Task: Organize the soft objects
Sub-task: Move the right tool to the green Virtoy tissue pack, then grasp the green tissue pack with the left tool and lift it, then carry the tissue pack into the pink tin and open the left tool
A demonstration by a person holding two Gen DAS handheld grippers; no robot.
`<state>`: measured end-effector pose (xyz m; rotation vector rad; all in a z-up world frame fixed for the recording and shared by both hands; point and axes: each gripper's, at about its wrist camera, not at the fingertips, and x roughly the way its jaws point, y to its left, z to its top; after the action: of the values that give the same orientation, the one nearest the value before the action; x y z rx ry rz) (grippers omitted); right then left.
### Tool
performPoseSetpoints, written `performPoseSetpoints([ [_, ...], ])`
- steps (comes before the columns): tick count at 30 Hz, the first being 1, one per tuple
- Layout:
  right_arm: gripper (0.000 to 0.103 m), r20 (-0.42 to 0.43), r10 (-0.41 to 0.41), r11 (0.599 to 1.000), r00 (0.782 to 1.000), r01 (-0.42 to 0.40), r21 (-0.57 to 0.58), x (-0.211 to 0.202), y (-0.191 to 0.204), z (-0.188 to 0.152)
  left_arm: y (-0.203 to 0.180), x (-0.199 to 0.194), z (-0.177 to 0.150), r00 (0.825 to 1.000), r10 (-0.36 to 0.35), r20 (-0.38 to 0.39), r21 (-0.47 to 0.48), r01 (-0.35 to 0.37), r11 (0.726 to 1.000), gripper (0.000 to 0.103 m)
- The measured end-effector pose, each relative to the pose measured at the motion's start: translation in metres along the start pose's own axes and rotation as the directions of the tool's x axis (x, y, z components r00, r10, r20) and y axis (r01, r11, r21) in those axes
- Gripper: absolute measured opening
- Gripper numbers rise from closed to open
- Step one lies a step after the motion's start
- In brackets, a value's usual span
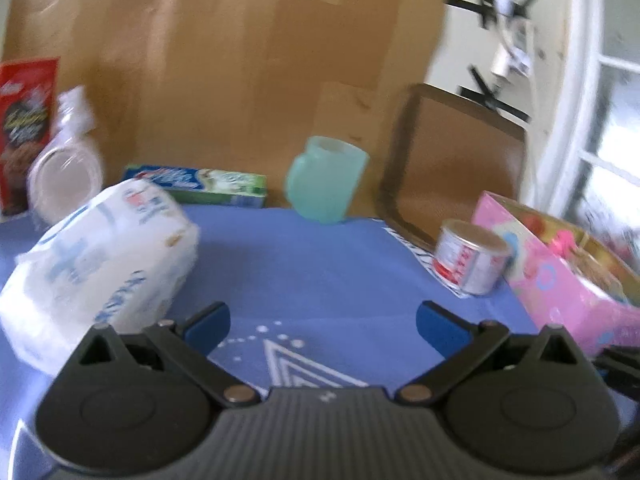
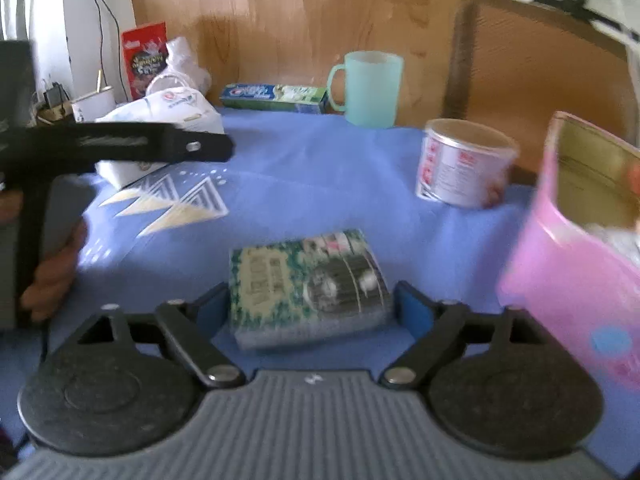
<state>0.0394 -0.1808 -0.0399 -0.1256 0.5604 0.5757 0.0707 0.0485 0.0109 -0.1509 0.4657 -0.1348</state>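
Observation:
A green-printed sponge pack lies flat on the blue cloth, between the fingers of my right gripper. The jaws stand wide and open; the right pad is a little apart from the pack. A soft white plastic-wrapped pack lies on the cloth to the left of my left gripper, which is open with only cloth between its blue pads. In the right wrist view the same white pack sits behind the left gripper's body, which a hand holds.
Along the back stand a red box, a clear plastic container, a toothpaste box and a teal cup. A can and an open pink box are at the right. A chair stands behind.

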Motion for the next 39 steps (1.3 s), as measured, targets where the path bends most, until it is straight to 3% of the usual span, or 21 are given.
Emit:
performPoseSetpoints([
  [2, 0.097, 0.015, -0.018, 1.0, 1.0, 0.018, 0.013, -0.01, 0.001, -0.011, -0.01, -0.001, -0.002, 1.0, -0.016, -0.004, 0.04, 0.016, 0.999, 0.103],
  [4, 0.097, 0.036, -0.026, 0.999, 0.999, 0.026, 0.019, -0.015, 0.004, -0.019, -0.018, -0.002, -0.004, 0.997, -0.076, -0.026, 0.029, 0.077, 0.997, 0.103],
  [6, 0.097, 0.061, -0.04, 0.999, 0.997, 0.04, -0.007, -0.02, 0.009, -0.023, -0.03, -0.001, -0.005, 0.985, -0.161, -0.064, 0.007, 0.162, 0.987, 0.103],
  [11, 0.092, 0.061, -0.014, 1.0, 0.998, 0.013, 0.004, -0.013, 0.01, -0.013, -0.057, 0.002, -0.008, 0.962, -0.243, -0.122, -0.016, 0.243, 0.97, 0.099],
  [14, 0.078, 0.038, -0.011, 1.0, 0.999, 0.011, 0.0, -0.007, 0.011, -0.013, -0.072, 0.007, -0.015, 0.946, -0.254, -0.199, 0.01, 0.262, 0.965, 0.072],
  [15, 0.075, 0.049, -0.017, 1.0, 0.999, 0.017, 0.0, -0.006, 0.01, -0.013, -0.075, 0.01, -0.019, 0.935, -0.264, -0.235, 0.006, 0.273, 0.962, 0.054],
  [16, 0.065, 0.06, -0.023, 1.0, 0.998, 0.023, 0.003, -0.005, 0.01, -0.013, -0.078, 0.013, -0.022, 0.926, -0.279, -0.254, -0.006, 0.287, 0.958, 0.053],
  [17, 0.056, 0.069, -0.031, 1.0, 0.997, 0.03, 0.006, -0.005, 0.009, -0.013, -0.082, 0.012, -0.023, 0.929, -0.274, -0.247, 0.004, 0.284, 0.959, 0.052],
  [22, 0.05, 0.155, -0.071, 0.997, 0.985, 0.068, 0.022, -0.027, 0.002, -0.018, -0.106, -0.007, -0.004, 0.919, -0.346, -0.191, 0.026, 0.357, 0.934, 0.052],
  [29, 0.049, 0.334, -0.258, 0.966, 0.907, 0.235, 0.109, -0.076, -0.04, -0.009, -0.188, -0.008, 0.037, 0.88, -0.463, -0.105, 0.181, 0.475, 0.861, 0.058],
  [30, 0.049, 0.337, -0.291, 0.957, 0.895, 0.265, 0.121, -0.079, -0.049, -0.006, -0.201, -0.004, 0.04, 0.873, -0.478, -0.099, 0.191, 0.488, 0.852, 0.065],
  [31, 0.05, 0.336, -0.317, 0.948, 0.887, 0.288, 0.133, -0.078, -0.057, -0.002, -0.213, 0.004, 0.044, 0.867, -0.488, -0.098, 0.198, 0.498, 0.844, 0.078],
  [32, 0.05, 0.336, -0.343, 0.939, 0.877, 0.311, 0.148, -0.078, -0.067, 0.001, -0.226, 0.011, 0.046, 0.872, -0.479, -0.1, 0.201, 0.49, 0.848, 0.086],
  [33, 0.052, 0.332, -0.378, 0.925, 0.864, 0.342, 0.164, -0.074, -0.078, 0.004, -0.234, 0.019, 0.047, 0.887, -0.451, -0.097, 0.206, 0.461, 0.863, 0.095],
  [34, 0.061, 0.312, -0.412, 0.911, 0.856, 0.377, 0.169, -0.068, -0.088, 0.006, -0.242, 0.029, 0.046, 0.91, -0.405, -0.087, 0.214, 0.414, 0.885, 0.096],
  [36, 0.062, 0.245, -0.495, 0.866, 0.833, 0.454, 0.207, -0.055, -0.108, 0.006, -0.249, 0.047, 0.046, 0.956, -0.283, -0.081, 0.228, 0.295, 0.928, 0.095],
  [37, 0.062, 0.228, -0.504, 0.858, 0.833, 0.453, 0.243, -0.055, -0.115, 0.003, -0.248, 0.052, 0.045, 0.969, -0.234, -0.084, 0.218, 0.247, 0.944, 0.095],
  [39, 0.062, 0.25, -0.47, 0.867, 0.847, 0.389, 0.311, -0.065, -0.121, -0.008, -0.24, 0.054, 0.044, 0.973, -0.217, -0.077, 0.195, 0.228, 0.954, 0.096],
])
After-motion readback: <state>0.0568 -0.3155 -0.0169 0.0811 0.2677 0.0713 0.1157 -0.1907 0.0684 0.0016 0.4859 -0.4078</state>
